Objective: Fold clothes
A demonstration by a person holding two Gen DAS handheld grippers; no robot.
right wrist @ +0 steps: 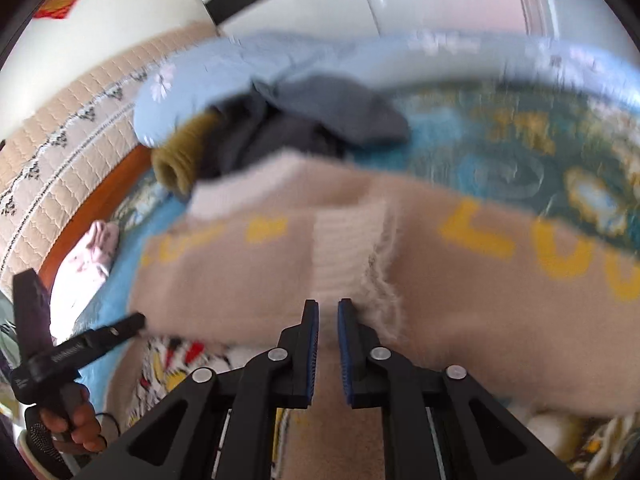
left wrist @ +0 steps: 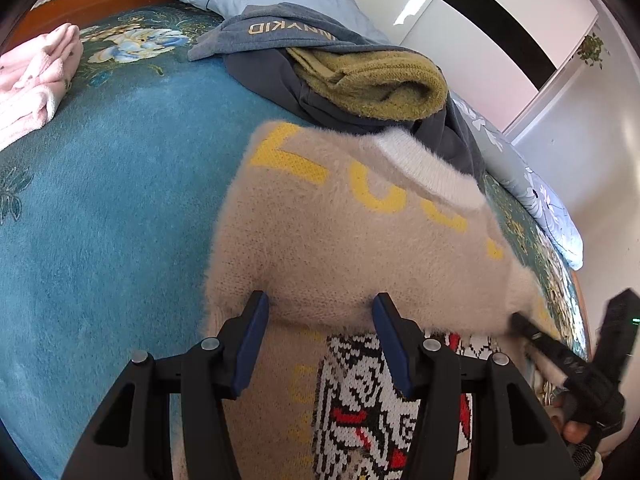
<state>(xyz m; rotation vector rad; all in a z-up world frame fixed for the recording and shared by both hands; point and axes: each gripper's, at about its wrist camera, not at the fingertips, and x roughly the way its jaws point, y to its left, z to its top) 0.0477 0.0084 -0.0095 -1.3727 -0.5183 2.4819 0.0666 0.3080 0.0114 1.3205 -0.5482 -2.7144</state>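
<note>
1. The beige sweater (left wrist: pixel 344 240) lies on the bed's blue blanket (left wrist: pixel 100 220), close in front of the person. Its top part, with yellow letters and a white collar (left wrist: pixel 428 168), is turned over the lower part, where a black, white and red knitted picture (left wrist: pixel 360 400) shows.
2. The left hand-held gripper (left wrist: pixel 320 312) hovers at the folded edge with its jaws standing apart; the pads do not seem to press on the cloth.
3. The right hand-held gripper (right wrist: pixel 328 312) is nearly closed, and a white ribbed cuff (right wrist: pixel 348 248) runs down toward its tips. The picture is blurred, so whether it pinches the knit is a likely guess only.
4. By my judgement the sweater is mid-fold: one fold over, the sleeve not yet tucked and no tidy final shape.
5. A heap of grey and olive clothes (left wrist: pixel 352 76) waits further back, unfolded. A pink garment (left wrist: pixel 36 76) lies apart; whether it is folded I cannot tell.
</note>
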